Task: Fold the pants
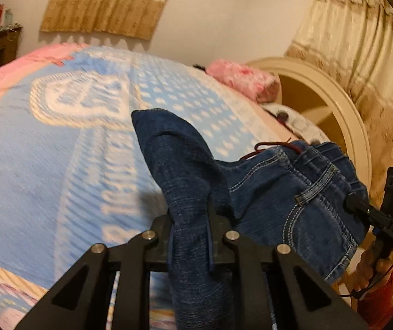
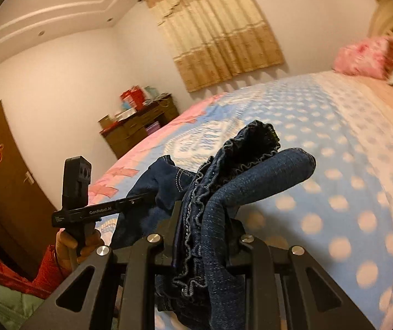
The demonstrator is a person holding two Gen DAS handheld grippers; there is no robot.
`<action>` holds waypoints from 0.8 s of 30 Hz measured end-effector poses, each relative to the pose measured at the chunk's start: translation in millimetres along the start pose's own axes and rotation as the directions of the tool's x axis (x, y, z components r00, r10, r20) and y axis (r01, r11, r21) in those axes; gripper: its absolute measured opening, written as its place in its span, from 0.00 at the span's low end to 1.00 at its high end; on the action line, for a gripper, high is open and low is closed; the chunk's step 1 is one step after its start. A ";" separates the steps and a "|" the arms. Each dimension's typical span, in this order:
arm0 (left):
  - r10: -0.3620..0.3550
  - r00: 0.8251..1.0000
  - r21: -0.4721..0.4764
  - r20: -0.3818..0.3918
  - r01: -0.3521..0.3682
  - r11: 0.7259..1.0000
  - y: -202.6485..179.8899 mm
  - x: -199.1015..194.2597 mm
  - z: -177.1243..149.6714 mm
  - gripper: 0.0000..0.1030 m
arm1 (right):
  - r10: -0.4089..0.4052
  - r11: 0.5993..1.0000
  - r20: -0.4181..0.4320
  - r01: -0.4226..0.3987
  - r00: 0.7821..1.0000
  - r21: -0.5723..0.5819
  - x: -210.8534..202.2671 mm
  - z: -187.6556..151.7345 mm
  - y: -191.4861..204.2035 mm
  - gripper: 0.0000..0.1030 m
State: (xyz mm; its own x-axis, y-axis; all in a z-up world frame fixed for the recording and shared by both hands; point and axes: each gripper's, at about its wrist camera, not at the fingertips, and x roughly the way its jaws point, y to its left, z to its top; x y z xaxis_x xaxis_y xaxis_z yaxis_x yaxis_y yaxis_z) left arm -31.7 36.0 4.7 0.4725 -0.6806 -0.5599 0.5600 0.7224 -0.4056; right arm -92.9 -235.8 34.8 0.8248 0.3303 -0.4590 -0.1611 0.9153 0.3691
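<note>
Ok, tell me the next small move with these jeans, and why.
Probably lower both grippers to lay the jeans flat on the bed: left gripper and right gripper each pinch bunched denim held above the blanket.

white walls (image 2: 58, 63) | beige curtains (image 2: 224, 35) | wooden dresser (image 2: 141, 126) | brown door (image 2: 1, 178)

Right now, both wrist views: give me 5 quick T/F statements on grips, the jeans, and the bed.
1. The left gripper is shut on the jeans. True.
2. The right gripper is open and holds nothing. False: it clamps bunched denim with a ruffled elastic edge.
3. The jeans lie folded flat on the blanket. False: they are held up off it between both grippers.
4. A pink pillow sits at the far end of the bed. True.
5. The blanket is plain grey. False: blue, white and pink pattern.
</note>
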 end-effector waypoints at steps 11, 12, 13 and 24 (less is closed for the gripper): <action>0.267 0.945 -0.061 0.188 -0.260 0.964 113.9 -36.1 122.7 0.16 | 0.173 0.977 -0.040 -0.177 0.984 -0.118 176.3 125.8 47.4 0.23; 0.289 0.936 -0.067 0.199 -0.281 0.957 123.3 -35.9 131.3 0.16 | 0.190 0.972 -0.042 -0.194 0.981 -0.133 201.9 138.5 56.2 0.23; 0.322 0.923 -0.079 0.212 -0.313 0.947 137.0 -35.3 143.0 0.16 | 0.204 0.968 -0.044 -0.208 0.978 -0.142 221.4 146.7 61.7 0.23; 0.601 0.781 -0.160 0.169 -0.580 0.799 261.4 32.8 189.3 0.16 | 0.201 0.956 -0.102 -0.218 0.974 -0.197 438.6 176.5 74.1 0.23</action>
State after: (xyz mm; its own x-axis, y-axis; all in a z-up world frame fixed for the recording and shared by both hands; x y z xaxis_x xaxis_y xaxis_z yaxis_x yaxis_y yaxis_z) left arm 259.0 179.5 17.2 0.8205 -0.1178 -0.5594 0.0640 0.9913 -0.1149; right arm 352.5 -63.8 3.5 0.7157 0.5295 -0.4555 -0.4409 0.8483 0.2933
